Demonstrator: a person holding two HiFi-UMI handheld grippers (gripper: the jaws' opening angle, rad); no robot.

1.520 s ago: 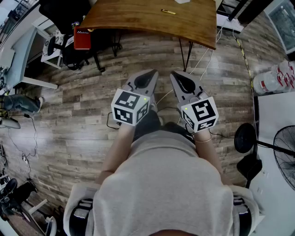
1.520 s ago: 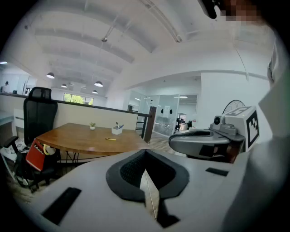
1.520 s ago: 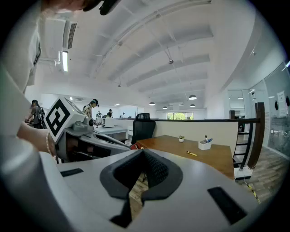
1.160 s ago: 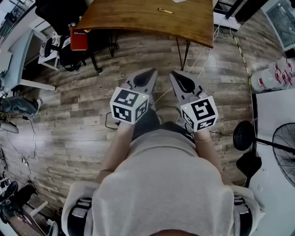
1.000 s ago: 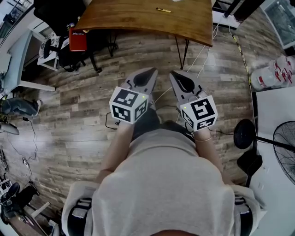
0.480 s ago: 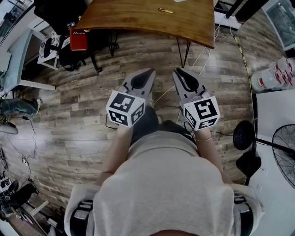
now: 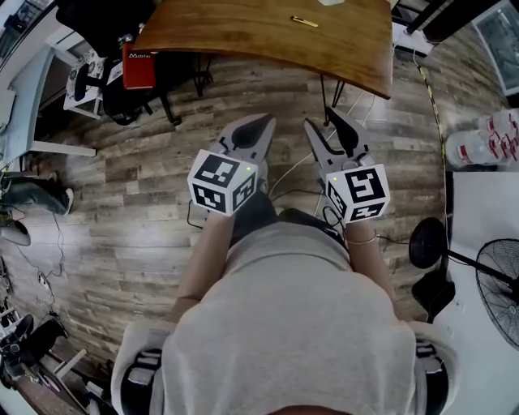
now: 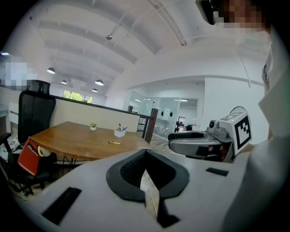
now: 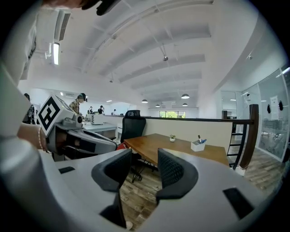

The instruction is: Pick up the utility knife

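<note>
Half a second back both grippers sat closer to us; they have since slid forward toward the table. The left gripper (image 7: 261, 126) keeps its jaws pressed together on nothing. The right gripper (image 7: 323, 120), shut until then, is opening its jaws, with only floor showing in the gap. Room: wood-plank floor (image 7: 122, 227) with loose cables, and a curved wooden table (image 7: 243, 32) on thin black legs ahead of us. A standing fan (image 7: 499, 284) is at the right edge; a black office chair (image 7: 101, 16) and a red box (image 7: 139, 66) are at the table's left end. The utility knife (image 7: 306, 22) lies flat on the tabletop toward its right part, well apart from both grippers. The head view gives it from above as a short yellow bar. The left gripper view shows the utility knife (image 8: 114, 142) side-on as a thin yellow streak, with a white pen cup (image 8: 120, 132) and a small potted plant (image 8: 93, 126) beyond it. The right gripper view shows cup and plant too, plus a stair railing (image 9: 247, 136); we cannot make out the knife there.
</note>
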